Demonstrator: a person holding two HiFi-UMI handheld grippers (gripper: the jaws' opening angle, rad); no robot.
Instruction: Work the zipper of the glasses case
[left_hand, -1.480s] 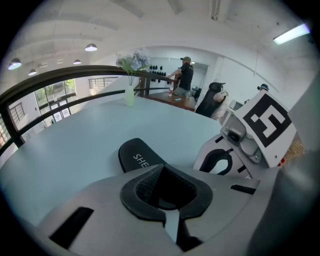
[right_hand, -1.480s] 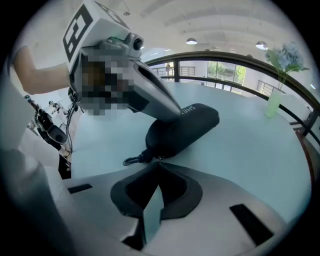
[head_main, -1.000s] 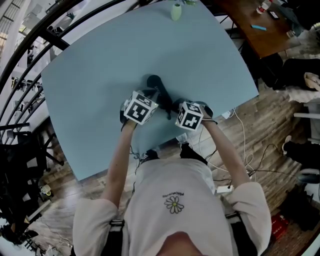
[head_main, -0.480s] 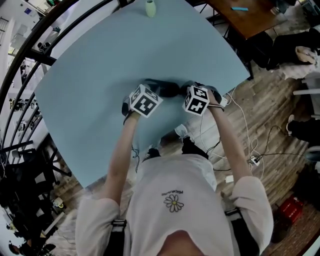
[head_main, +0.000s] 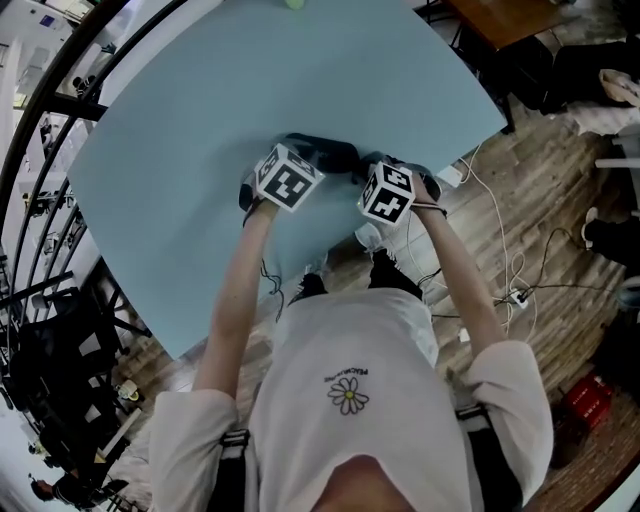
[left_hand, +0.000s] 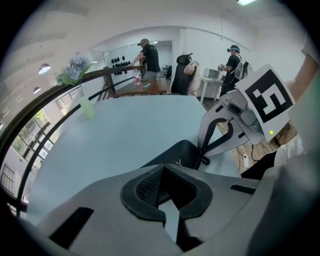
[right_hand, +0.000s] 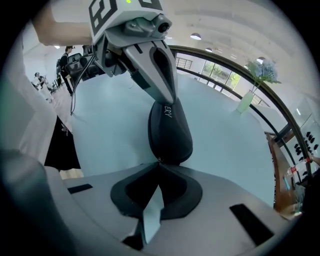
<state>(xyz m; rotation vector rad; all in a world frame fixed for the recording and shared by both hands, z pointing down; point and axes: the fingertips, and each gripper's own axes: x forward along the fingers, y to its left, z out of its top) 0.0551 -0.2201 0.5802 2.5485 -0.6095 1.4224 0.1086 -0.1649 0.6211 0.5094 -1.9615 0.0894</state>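
Counter (head_main: 170, 160): pale blue, bare around the work; its near edge lay just ahead of the person.
Left tongs (left_hand: 160, 169): closed, tips met and set against one end of the case. Whether anything was pinched between the tips could not be made out.
Glasses case (head_main: 330, 155): dark, rounded oblong, laid flat on the counter close to its near edge, between the two tongs.
Right tongs (right_hand: 159, 163): closed at the case's other end, tips nipped on a small bright piece, taken to be the zipper pull (right_hand: 158, 160).
Handling: shell judged light and semi-stiff, with a smooth cover; likely to skate or swing on the counter if pulled unbraced.
Hold: the pull was judged the only fit grip, small and easily slipped; the opposite end best pinned down, not squeezed.
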